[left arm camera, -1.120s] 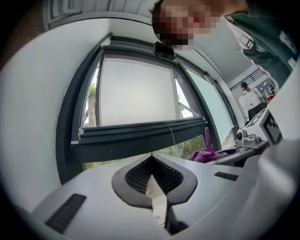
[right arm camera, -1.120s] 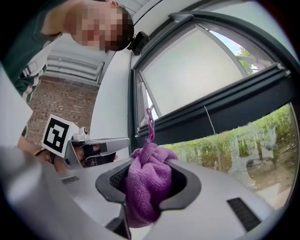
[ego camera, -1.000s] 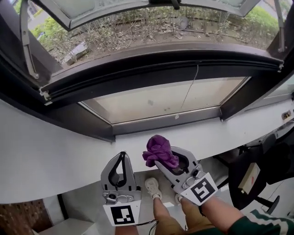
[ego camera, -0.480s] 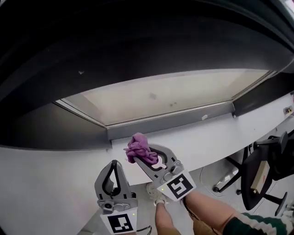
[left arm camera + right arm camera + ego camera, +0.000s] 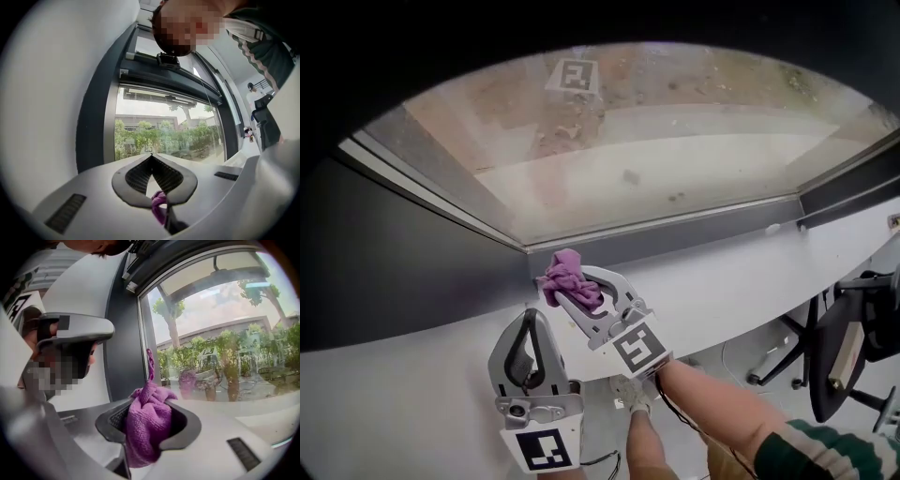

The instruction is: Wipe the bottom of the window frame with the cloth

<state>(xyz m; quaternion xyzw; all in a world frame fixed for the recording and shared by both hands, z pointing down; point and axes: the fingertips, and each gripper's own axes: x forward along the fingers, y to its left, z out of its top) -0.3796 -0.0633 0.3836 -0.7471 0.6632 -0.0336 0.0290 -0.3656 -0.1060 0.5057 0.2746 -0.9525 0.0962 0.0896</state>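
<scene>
A crumpled purple cloth is clamped in my right gripper. In the head view the cloth sits against the left end of the window's dark bottom frame, where it meets the dark side post. I cannot tell if they touch. My left gripper is lower left, over the white wall under the sill, jaws shut tip to tip. A bit of purple shows low in the gap behind its pads.
The window glass fills the upper head view, with a square marker tag seen in it. A white sill runs below the frame. An office chair stands at far right, and the person's shoe is on the floor below.
The head view has swung down and closer to the glass. My right gripper has carried the cloth left and up to the frame's left corner. The left gripper has stayed low and shut.
</scene>
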